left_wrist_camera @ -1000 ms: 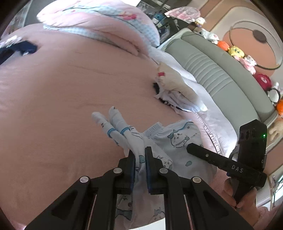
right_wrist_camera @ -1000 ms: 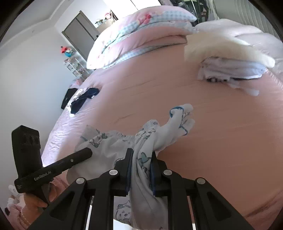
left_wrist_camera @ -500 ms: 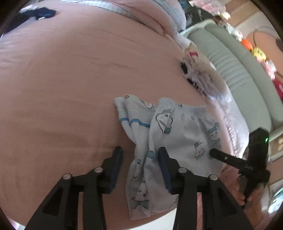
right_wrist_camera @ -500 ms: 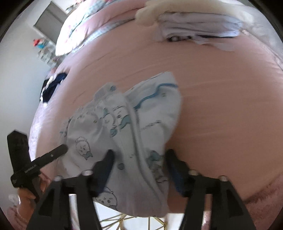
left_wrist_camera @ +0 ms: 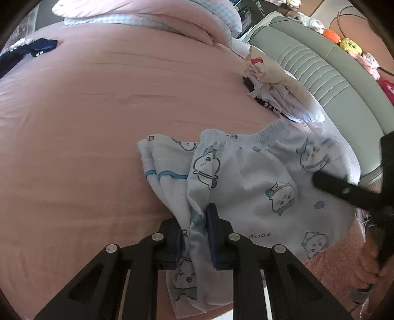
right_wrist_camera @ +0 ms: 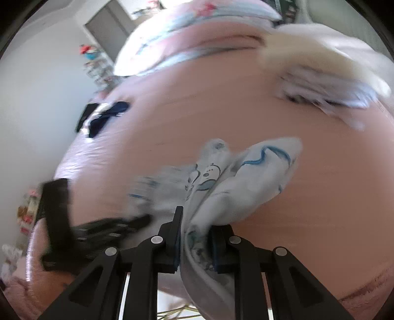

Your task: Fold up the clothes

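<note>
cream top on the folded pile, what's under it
Under the cream top lie white folded clothes with something black showing at the edge. The stack's lower layers are covered.

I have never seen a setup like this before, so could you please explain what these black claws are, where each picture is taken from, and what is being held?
There is no robot here: a person holds a handheld two-finger gripper in each hand, and a fisheye camera on each looks forward along its fingers. One picture comes from the left gripper, the other from the right gripper; each also catches the other tool at its edge. Both are closed on the same garment, white children's shorts with a blue cartoon print, partly spread on a pink bed. Further back lie a pile of clothes, a dark garment and a pink duvet. The right view is blurred.
</note>
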`<state>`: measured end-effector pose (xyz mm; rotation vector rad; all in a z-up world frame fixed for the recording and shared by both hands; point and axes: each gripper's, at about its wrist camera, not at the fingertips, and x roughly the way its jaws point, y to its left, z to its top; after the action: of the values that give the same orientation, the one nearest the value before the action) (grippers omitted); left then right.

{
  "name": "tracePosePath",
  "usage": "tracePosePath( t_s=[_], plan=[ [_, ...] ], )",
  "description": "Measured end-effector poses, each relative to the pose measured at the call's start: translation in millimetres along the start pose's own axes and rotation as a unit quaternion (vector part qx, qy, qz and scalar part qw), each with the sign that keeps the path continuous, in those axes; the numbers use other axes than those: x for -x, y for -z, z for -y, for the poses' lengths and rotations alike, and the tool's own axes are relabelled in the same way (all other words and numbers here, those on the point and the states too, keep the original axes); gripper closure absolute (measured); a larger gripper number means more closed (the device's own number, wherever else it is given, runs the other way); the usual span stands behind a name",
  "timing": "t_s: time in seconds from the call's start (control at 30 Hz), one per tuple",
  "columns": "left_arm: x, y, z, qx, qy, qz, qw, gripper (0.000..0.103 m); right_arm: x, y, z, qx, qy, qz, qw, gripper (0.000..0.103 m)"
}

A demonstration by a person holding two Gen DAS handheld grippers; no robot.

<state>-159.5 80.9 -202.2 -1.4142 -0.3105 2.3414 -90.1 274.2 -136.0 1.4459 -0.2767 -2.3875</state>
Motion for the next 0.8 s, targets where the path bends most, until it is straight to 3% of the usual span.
tracePosePath(
  t_s=[0.13, 0.2, 0.23, 0.4, 0.47, 0.57, 0.73, 0.8],
  plan=[
    [15, -5, -7, 0.004, -0.017, 0.000, 0.9998, 0.087, 4, -9, -29, 0.012, -0.029, 0.003, 0.999, 0.080],
    [30, -7, -19, 0.024, -0.023, 0.018, 0.9993, 0.087, 6, -14, -44, 0.018, -0.044, 0.005, 0.999, 0.063],
    [37, -8, -26, 0.036, -0.023, 0.027, 0.9987, 0.086, 5, -16, -51, 0.020, -0.051, 0.004, 0.998, 0.060],
    [49, -6, -47, 0.062, -0.016, 0.040, 0.9972, 0.086, -55, 5, -61, 0.001, -0.097, -0.071, 0.993, 0.058],
    [55, -6, -50, 0.068, -0.004, 0.046, 0.9966, 0.086, -55, 7, -67, 0.021, -0.072, -0.060, 0.995, 0.061],
    [66, -4, -52, 0.074, 0.025, 0.063, 0.9949, 0.086, -5, -1, -81, 0.054, -0.100, 0.010, 0.993, 0.058],
    [72, -9, -30, 0.049, 0.099, 0.089, 0.9899, 0.086, 47, 0, -46, -0.005, -0.090, 0.065, 0.994, 0.055],
    [70, -9, -11, 0.016, 0.121, 0.085, 0.9888, 0.086, 45, 5, -26, -0.034, -0.049, 0.068, 0.996, 0.055]
  ],
)
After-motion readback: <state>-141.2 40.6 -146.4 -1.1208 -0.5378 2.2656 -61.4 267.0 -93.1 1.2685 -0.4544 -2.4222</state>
